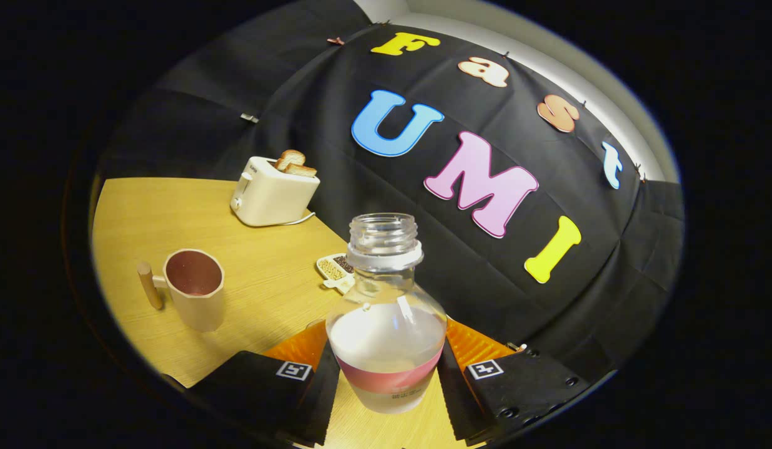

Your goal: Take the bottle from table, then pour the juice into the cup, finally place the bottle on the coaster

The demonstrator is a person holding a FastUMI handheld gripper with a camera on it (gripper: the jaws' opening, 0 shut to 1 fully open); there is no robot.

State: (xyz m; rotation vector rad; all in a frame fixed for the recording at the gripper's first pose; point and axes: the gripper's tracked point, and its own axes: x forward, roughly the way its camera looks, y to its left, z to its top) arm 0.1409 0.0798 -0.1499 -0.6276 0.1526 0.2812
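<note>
A clear bottle (386, 318) with no cap and a pink label band stands between my two black fingers (308, 390), and both pads press on its sides. Pale liquid fills about its lower half. My gripper (386, 390) holds it tilted a little, lifted over the wooden table (274, 293). The beige cup (196, 288) with a wooden handle stands on the table to the left of the bottle and a bit beyond it, its mouth open upward. An orange ribbed coaster (470, 346) lies just behind the bottle, mostly hidden by it and the fingers.
A cream toaster (272, 194) with two slices of bread sits at the far side of the table by the black cloth wall. A small white dish (336, 269) with grains lies between the toaster and the bottle.
</note>
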